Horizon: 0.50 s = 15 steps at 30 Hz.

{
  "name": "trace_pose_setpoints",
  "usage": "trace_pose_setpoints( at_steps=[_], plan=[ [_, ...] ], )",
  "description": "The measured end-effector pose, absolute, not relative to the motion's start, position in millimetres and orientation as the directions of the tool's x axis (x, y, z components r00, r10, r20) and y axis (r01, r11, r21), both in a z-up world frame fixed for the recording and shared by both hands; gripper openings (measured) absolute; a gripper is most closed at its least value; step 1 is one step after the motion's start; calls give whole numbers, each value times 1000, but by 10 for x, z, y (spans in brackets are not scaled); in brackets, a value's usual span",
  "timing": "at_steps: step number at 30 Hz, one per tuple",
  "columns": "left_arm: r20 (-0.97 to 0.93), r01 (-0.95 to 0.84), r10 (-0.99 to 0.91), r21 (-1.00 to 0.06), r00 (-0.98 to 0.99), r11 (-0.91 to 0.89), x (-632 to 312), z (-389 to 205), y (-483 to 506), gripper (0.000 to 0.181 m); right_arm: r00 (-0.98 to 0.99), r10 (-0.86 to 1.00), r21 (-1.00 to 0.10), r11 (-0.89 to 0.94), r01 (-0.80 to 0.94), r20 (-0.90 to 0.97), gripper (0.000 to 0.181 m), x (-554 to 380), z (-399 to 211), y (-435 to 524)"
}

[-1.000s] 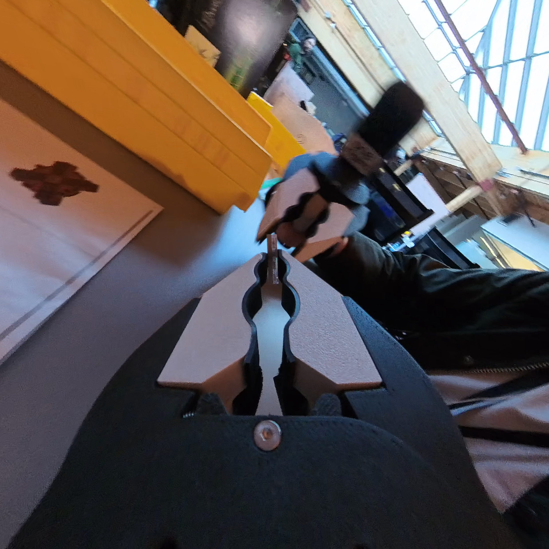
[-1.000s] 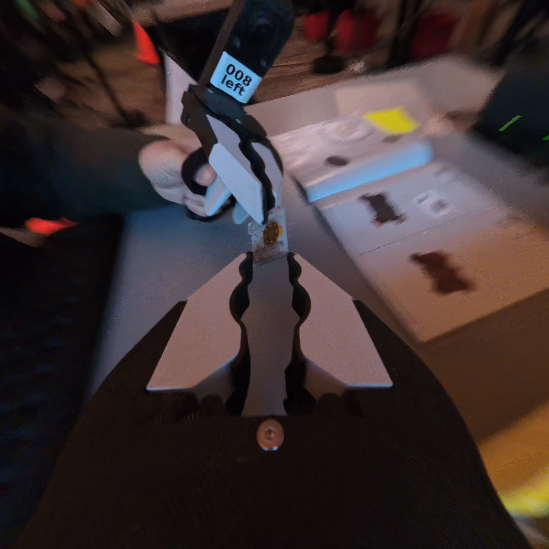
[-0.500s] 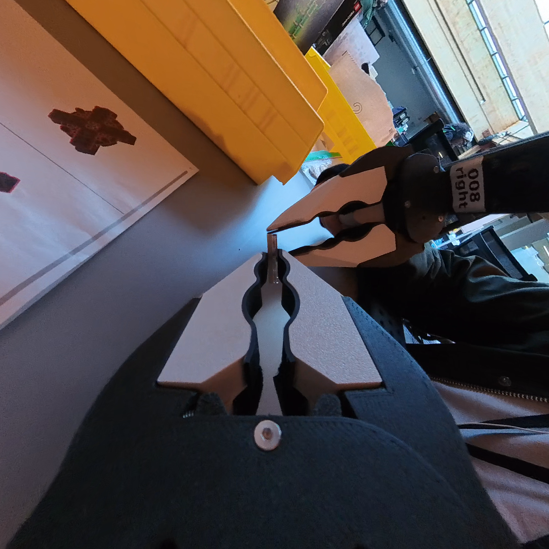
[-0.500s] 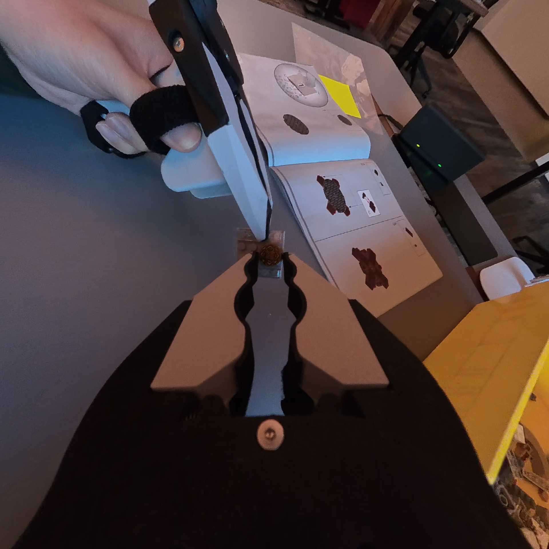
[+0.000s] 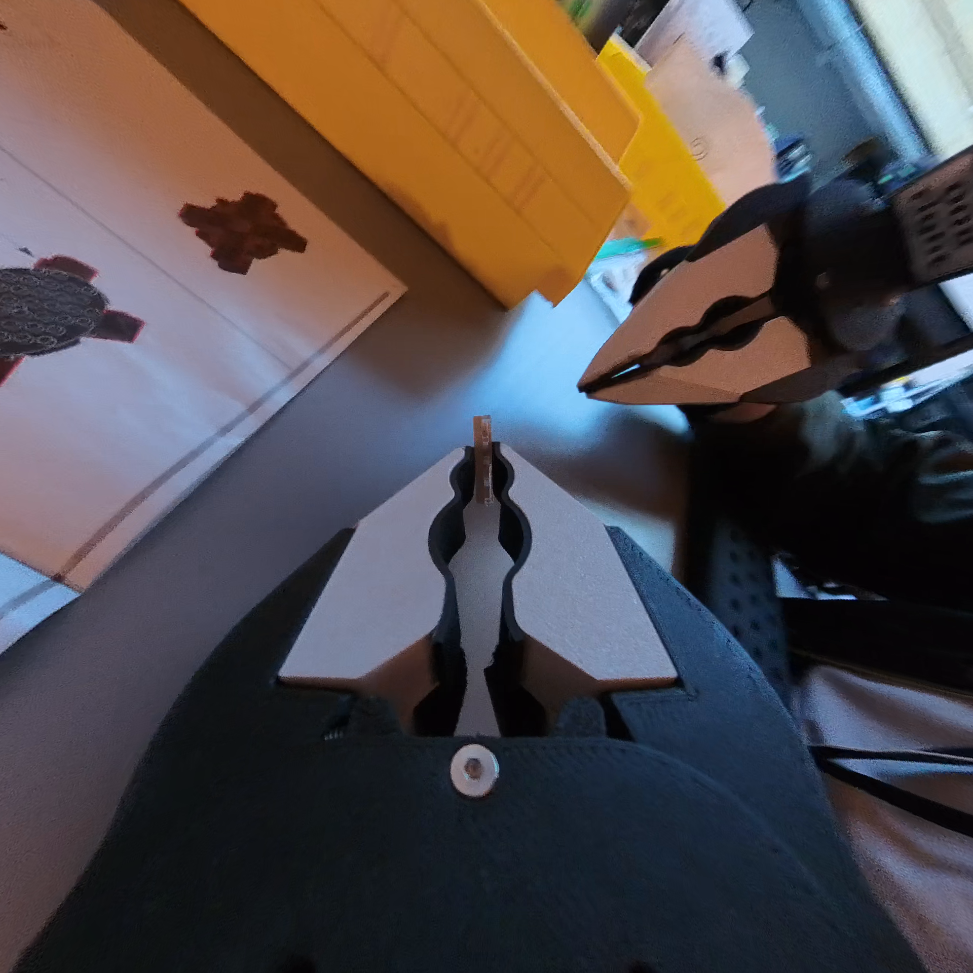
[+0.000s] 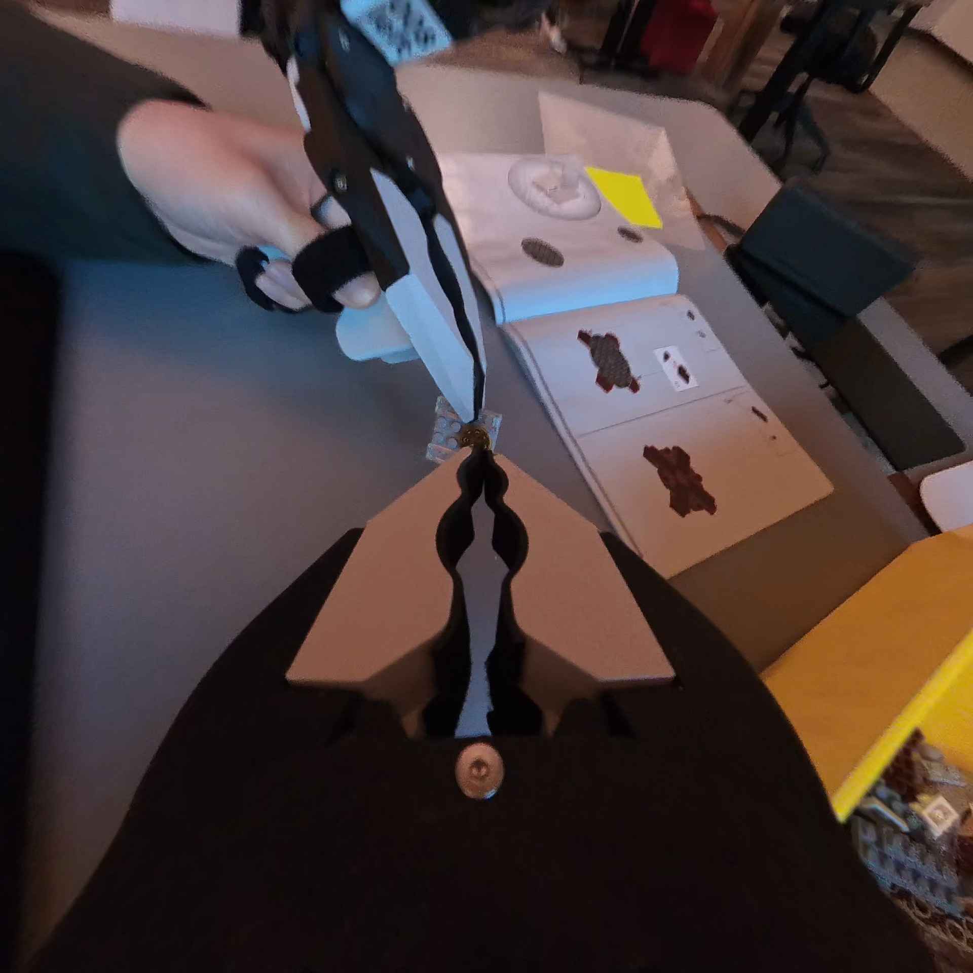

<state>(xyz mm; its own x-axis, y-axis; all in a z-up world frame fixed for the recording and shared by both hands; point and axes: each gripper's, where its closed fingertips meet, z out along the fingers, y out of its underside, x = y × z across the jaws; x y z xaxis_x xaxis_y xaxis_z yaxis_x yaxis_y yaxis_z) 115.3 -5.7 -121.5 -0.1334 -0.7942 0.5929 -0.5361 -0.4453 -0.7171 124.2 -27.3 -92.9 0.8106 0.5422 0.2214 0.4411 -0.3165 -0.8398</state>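
Open booklet [image 6: 658, 421], yellow bin [image 5: 447, 131], grey table [image 6: 184, 421]

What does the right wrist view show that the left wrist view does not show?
Only the right wrist view shows the clear studded plate's face with a small gold round piece, the hand and a yellow note. Only the left wrist view shows the plate edge-on in the left gripper, and the shut right gripper. Both show the open booklet and yellow bin.
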Motion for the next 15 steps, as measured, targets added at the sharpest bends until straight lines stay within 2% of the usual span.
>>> trace_pose_setpoints(
  at_steps=[4, 5, 6, 8, 12, 15],
  plan=[
    [686, -496, -705, -683, -181, -537, 1140, -1048, -40, 4, 815, 515, -862, -254, 440, 264, 0, 1281, -831, -262],
    [680, -499, -711, -685, -177, -531, 1144, -1065, -48, 4, 817, 512, -861, -258, 439, 264, 2, 1271, -865, -247],
    [686, -503, -705, -680, -178, -534, 1154, -1067, -76, 4, 827, 496, -864, -260, 431, 264, 14, 1271, -884, -214],
    [711, -511, -682, -655, -170, -556, 1178, -1082, -145, 4, 836, 479, -858, -275, 433, 268, 17, 1245, -924, -167],
    [733, -529, -674, -612, -98, -588, 1209, -1221, -161, 4, 800, 467, -766, -328, 553, 378, 19, 1219, -1082, -149],
    [741, -535, -670, -585, -49, -609, 1219, -1312, -123, 4, 819, 465, -735, -414, 537, 336, 23, 1214, -1260, -146]
  ],
)
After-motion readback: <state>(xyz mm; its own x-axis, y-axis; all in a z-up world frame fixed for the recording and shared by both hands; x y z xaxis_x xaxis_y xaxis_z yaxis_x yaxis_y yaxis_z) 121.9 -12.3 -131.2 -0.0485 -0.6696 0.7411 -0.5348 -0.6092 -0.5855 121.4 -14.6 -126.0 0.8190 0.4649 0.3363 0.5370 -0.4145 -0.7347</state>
